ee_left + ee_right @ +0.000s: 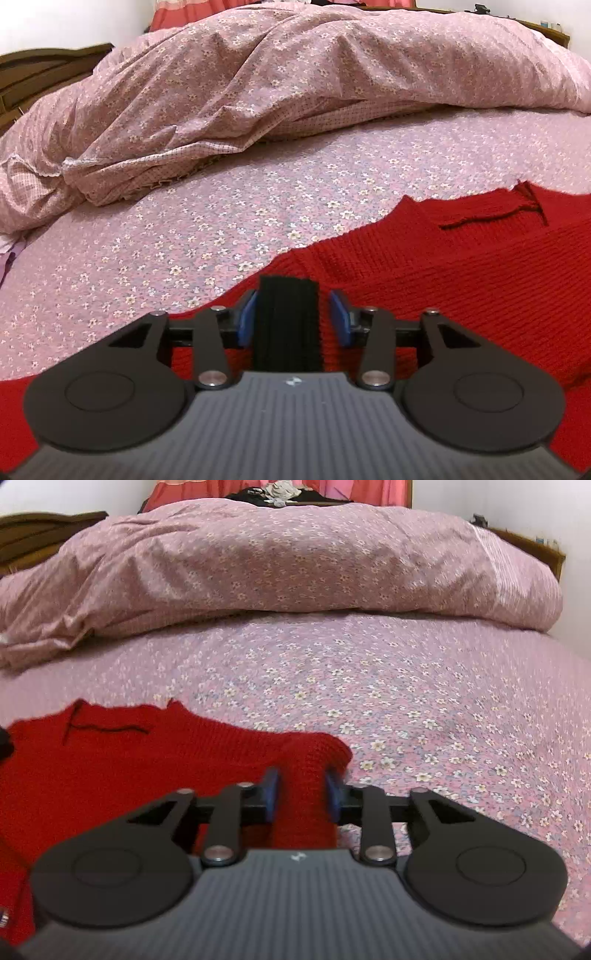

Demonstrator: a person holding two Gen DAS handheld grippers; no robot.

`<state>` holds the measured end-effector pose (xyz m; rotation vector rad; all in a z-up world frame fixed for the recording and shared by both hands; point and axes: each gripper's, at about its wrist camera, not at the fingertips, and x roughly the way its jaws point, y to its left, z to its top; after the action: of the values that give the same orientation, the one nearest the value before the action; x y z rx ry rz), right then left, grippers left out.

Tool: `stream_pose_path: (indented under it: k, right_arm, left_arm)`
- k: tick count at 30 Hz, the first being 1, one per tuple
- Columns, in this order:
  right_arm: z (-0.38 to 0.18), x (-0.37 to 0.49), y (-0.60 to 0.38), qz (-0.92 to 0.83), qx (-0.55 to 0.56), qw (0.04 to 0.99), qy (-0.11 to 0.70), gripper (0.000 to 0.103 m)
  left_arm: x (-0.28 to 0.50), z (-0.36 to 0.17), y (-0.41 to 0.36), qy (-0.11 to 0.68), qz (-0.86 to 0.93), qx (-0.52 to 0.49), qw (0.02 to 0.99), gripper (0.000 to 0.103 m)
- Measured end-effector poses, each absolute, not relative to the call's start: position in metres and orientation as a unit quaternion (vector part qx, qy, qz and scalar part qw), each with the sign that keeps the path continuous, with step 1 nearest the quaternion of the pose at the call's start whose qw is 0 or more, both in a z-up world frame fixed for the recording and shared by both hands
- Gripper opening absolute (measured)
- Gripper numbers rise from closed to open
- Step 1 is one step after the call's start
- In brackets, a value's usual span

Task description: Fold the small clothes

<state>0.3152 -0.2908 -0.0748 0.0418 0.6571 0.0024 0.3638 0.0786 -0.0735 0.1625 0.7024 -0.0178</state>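
A red knit sweater lies flat on the flowered bedsheet, with a dark thread across its upper part. Its black ribbed cuff stands between the blue pads of my left gripper. The left pad touches the cuff and a gap shows at the right pad, so this gripper is open. In the right wrist view the sweater spreads to the left. A bunched red sleeve fills the space between the pads of my right gripper and touches both.
A rumpled pink flowered duvet is heaped across the far half of the bed. Bare bedsheet stretches to the right of the sweater. A dark wooden bed frame shows at the far left, and a white wall stands behind it.
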Motion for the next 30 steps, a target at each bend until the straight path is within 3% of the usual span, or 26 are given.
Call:
stream_pose_path:
  k: [5, 9, 15, 19, 30]
  right_arm:
    - [-0.056, 0.301, -0.332, 0.007, 0.136, 0.94, 0.313, 0.034]
    - [-0.046, 0.283, -0.342, -0.004, 0.156, 0.939, 0.306, 0.037]
    - [-0.047, 0.259, -0.318, 0.075, 0.141, 0.937, 0.311, 0.036]
    - [-0.063, 0.254, -0.301, 0.068, 0.088, 0.933, 0.343, 0.034]
    - [-0.07, 0.253, -0.295, 0.057, 0.063, 0.937, 0.339, 0.034]
  left_arm:
    - [0.353, -0.055, 0.094, 0.344, 0.009, 0.075, 0.936, 0.05]
    - [0.342, -0.043, 0.102, 0.336, 0.002, 0.053, 0.94, 0.05]
    - [0.318, -0.043, 0.093, 0.33, -0.039, 0.044, 0.942, 0.05]
    - [0.319, -0.067, 0.084, 0.367, -0.03, 0.077, 0.926, 0.05]
    - [0.311, -0.067, 0.101, 0.382, -0.025, 0.008, 0.924, 0.053]
